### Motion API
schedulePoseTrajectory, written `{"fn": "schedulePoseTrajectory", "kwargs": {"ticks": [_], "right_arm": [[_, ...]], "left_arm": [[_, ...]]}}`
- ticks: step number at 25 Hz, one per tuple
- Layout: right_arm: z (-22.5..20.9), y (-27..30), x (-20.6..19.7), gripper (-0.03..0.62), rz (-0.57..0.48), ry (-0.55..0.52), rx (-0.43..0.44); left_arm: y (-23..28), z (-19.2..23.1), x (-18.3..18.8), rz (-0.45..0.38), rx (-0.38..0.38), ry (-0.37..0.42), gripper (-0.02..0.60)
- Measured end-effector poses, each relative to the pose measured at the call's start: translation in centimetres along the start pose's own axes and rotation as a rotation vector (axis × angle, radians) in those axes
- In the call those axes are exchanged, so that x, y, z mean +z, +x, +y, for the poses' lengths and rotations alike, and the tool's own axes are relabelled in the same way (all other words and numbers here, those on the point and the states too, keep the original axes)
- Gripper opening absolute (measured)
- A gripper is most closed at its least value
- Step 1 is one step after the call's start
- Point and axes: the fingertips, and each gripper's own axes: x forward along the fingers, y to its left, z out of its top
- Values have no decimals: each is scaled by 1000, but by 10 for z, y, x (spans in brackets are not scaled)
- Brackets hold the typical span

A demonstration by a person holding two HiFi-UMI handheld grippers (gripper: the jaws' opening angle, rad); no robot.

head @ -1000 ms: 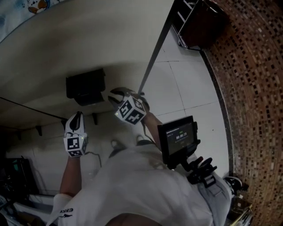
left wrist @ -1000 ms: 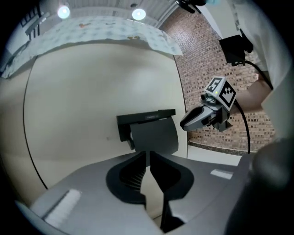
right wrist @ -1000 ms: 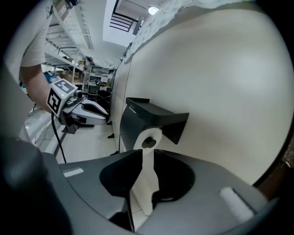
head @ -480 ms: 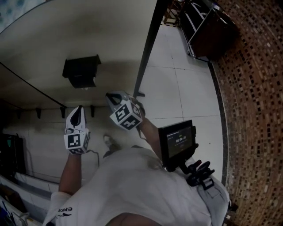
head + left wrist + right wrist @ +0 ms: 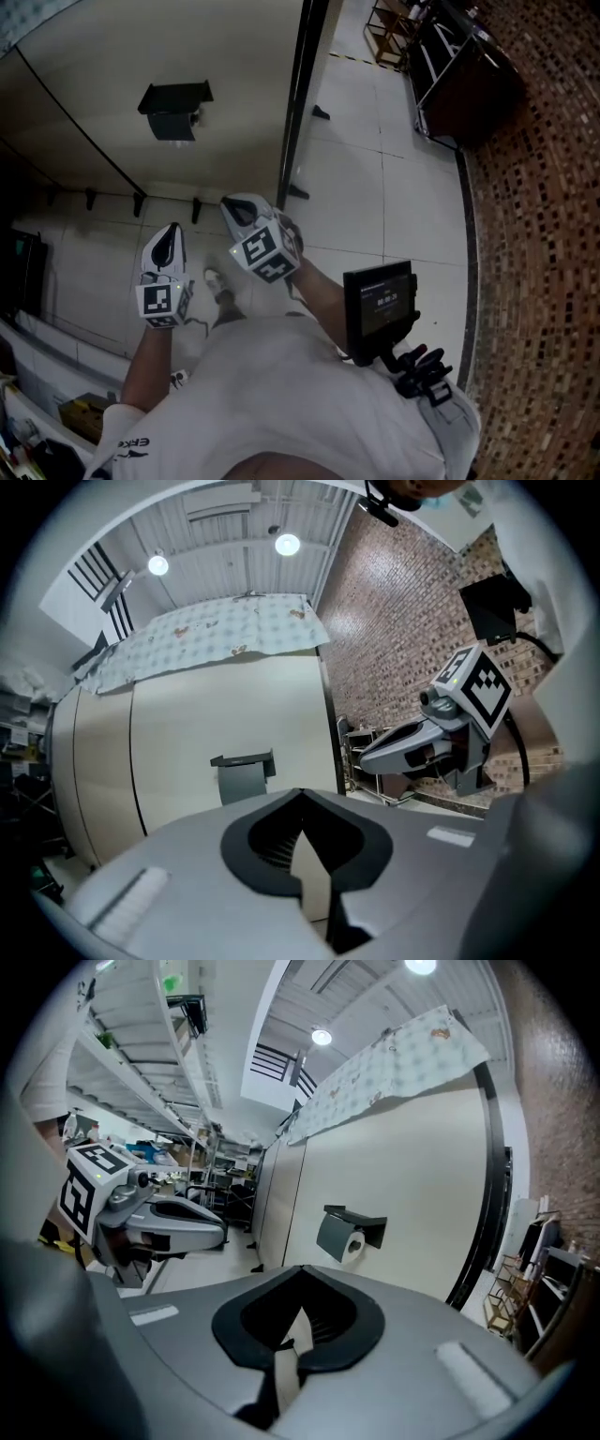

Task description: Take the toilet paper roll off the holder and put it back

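The dark toilet paper holder [image 5: 175,108] hangs on the beige partition wall [image 5: 103,141], well away from both grippers. In the right gripper view the holder [image 5: 352,1222] carries the white toilet paper roll [image 5: 355,1245] under its lid. The left gripper view shows the holder [image 5: 243,774] with its roll hidden. My left gripper [image 5: 172,230] is shut and empty, as its own view [image 5: 300,799] shows. My right gripper [image 5: 232,202] sits beside it, also shut with nothing in it [image 5: 300,1309]. Both point toward the wall.
A black post [image 5: 296,103] ends the partition. Beyond it are a white tiled floor [image 5: 375,178], a dark metal rack [image 5: 455,70] and a brick wall [image 5: 539,206]. A small screen [image 5: 379,305] hangs at the person's chest. Shelving [image 5: 141,1063] stands at the left.
Both grippers have drawn back from the holder, which now lies farther away on the wall. The view has swung, showing more of the floor and rack.
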Motion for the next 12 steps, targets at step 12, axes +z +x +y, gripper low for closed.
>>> {"fn": "schedulePoseTrajectory", "kwargs": {"ticks": [12], "right_arm": [[51,-71,-4,12,-49,59,49]], "left_arm": [[-78,-46,14,10,35,36,3]]}}
